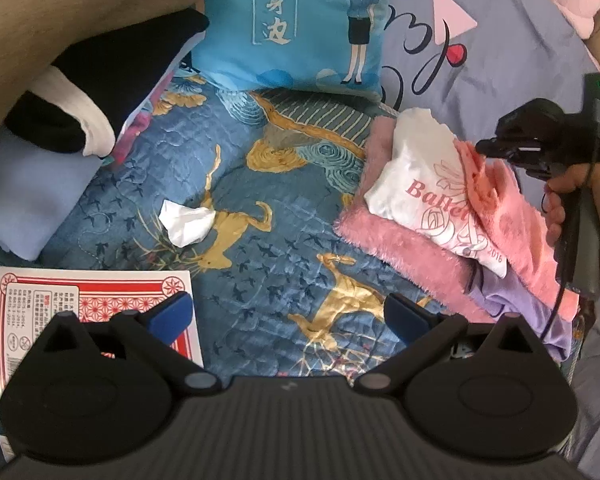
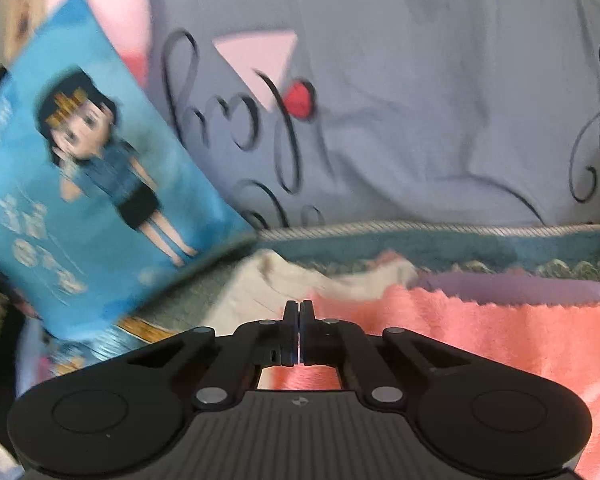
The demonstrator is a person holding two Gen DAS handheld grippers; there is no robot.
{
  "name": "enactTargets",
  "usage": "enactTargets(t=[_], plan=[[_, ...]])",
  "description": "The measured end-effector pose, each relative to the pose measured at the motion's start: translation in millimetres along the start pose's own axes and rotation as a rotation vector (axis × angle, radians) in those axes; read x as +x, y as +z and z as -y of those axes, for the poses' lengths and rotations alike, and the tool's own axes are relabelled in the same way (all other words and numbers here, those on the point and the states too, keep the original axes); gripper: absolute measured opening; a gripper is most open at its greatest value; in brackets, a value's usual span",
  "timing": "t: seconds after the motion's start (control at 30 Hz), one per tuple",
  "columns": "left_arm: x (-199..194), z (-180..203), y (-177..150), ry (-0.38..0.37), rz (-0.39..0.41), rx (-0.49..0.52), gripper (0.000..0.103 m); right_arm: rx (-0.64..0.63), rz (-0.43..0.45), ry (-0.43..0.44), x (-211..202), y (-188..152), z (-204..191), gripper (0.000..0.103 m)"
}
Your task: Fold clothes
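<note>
Pink fleece cloth [image 1: 512,216], one white shirt [image 1: 416,176], two claws [image 1: 288,314].

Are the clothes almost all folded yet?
Partly. Some folded clothes look stacked on the left. The right hand-held gripper is shut on the coral fleece, lifting its corner. The white shirt, pink fuzzy cloth and purple garment still lie loosely piled. The left hand-held gripper is open, empty.

It was a home bedroom, shown by a blue quilted bedspread [image 1: 260,200] printed with golden deer, a cartoon-print pillow [image 1: 296,20], a grey-blue duvet [image 1: 500,60] and stacked folded clothes [image 1: 52,128].
</note>
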State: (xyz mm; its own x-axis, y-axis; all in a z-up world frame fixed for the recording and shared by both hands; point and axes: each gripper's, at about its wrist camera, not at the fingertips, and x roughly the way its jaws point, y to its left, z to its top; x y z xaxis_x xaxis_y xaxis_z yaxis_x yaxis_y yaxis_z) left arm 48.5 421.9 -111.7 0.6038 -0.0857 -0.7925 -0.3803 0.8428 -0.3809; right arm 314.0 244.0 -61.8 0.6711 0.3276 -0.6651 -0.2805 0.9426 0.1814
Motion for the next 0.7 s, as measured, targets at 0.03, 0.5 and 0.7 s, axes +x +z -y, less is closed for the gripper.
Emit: enactTargets(t=[0.03,0.5,0.7], plan=[[0,0,0,-0.003,0.001,-0.003,0.103,0.009,0.021,0.043,-6,1,-3,0.001],[-1,-1,0,0.01,0.003,-0.004,0.103,0.023,0.22,0.077,-48,-17,27,0.045],[0,3,-2,0.016,-0.001,0.014,0.103,0.214,0.282,-0.23,-103,-39,143,0.053]])
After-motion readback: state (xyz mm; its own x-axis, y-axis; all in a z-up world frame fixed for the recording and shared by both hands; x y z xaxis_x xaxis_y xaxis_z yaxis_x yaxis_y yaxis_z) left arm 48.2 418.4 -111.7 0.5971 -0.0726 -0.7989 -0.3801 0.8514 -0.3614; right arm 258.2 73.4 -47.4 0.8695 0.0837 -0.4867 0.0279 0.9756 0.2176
